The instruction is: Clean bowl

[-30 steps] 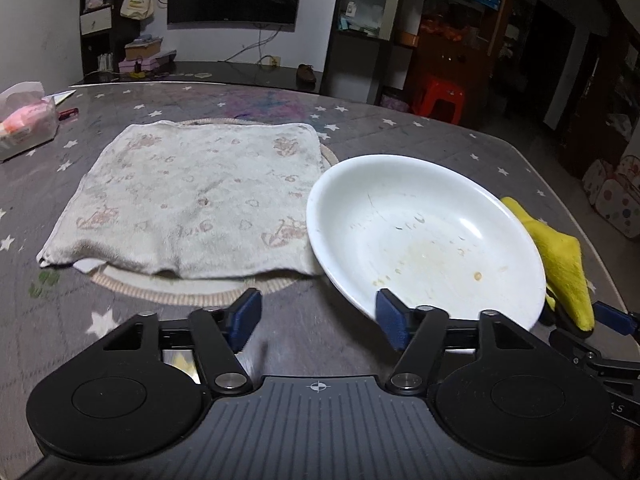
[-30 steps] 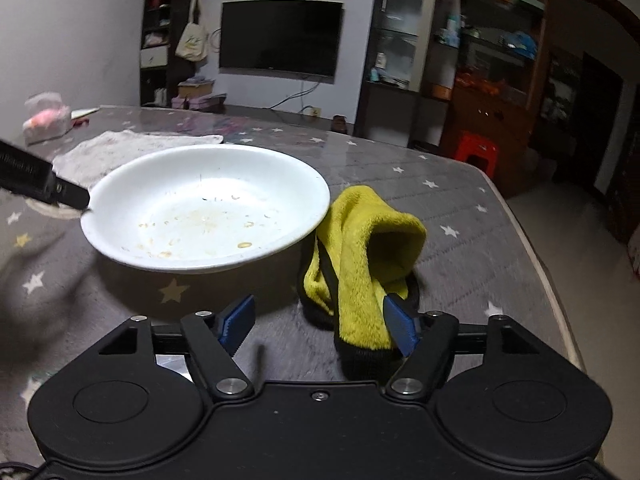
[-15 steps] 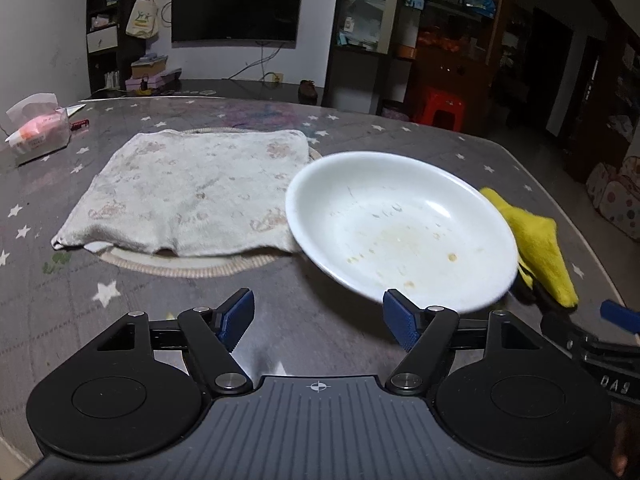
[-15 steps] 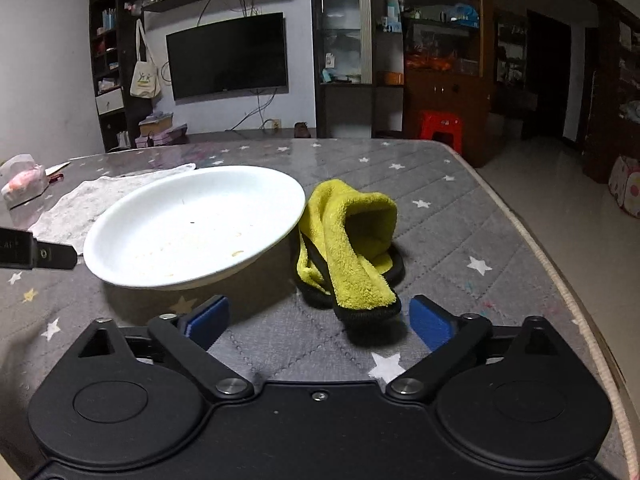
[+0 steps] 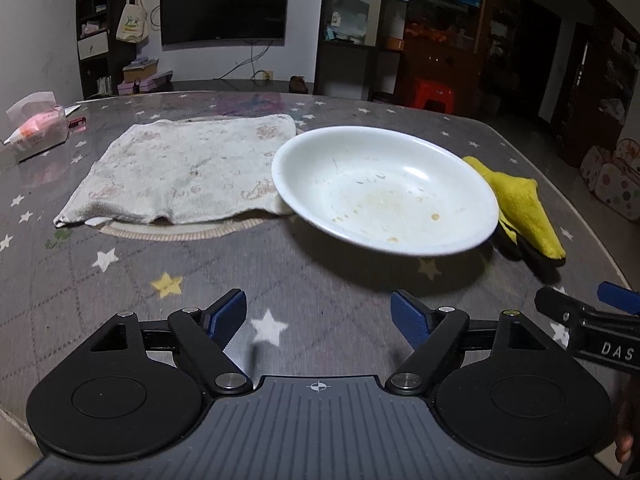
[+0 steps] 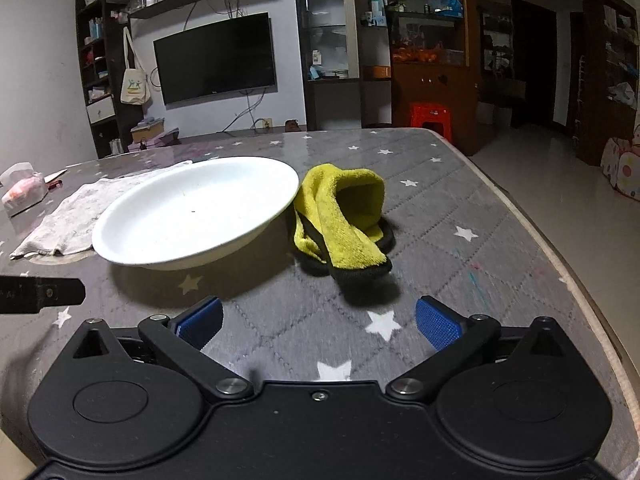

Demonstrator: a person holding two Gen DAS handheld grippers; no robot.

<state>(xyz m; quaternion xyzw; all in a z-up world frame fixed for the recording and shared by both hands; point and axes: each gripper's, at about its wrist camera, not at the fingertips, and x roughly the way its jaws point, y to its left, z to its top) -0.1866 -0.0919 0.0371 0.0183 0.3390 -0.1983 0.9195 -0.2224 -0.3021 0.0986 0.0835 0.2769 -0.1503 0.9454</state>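
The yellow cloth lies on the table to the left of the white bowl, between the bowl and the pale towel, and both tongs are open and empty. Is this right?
Not quite: the side is wrong. The yellow cloth lies to the right of the white bowl; the pale towel is on the bowl's other side. The right wrist view shows it best. The rest holds: the left tongs and right tongs are open and empty.

Desk [image 5: 320, 280] is covered by a grey quilted cloth printed with stars. White bowl [image 5: 384, 192] is set on it, stained inside. Pale patterned towel [image 5: 184, 168] is laid left of the bowl over a round mat [image 5: 180, 234]. Yellow cloth [image 5: 520, 208] is bunched right of the bowl. Tissue pack [image 5: 36, 128] is placed far left.
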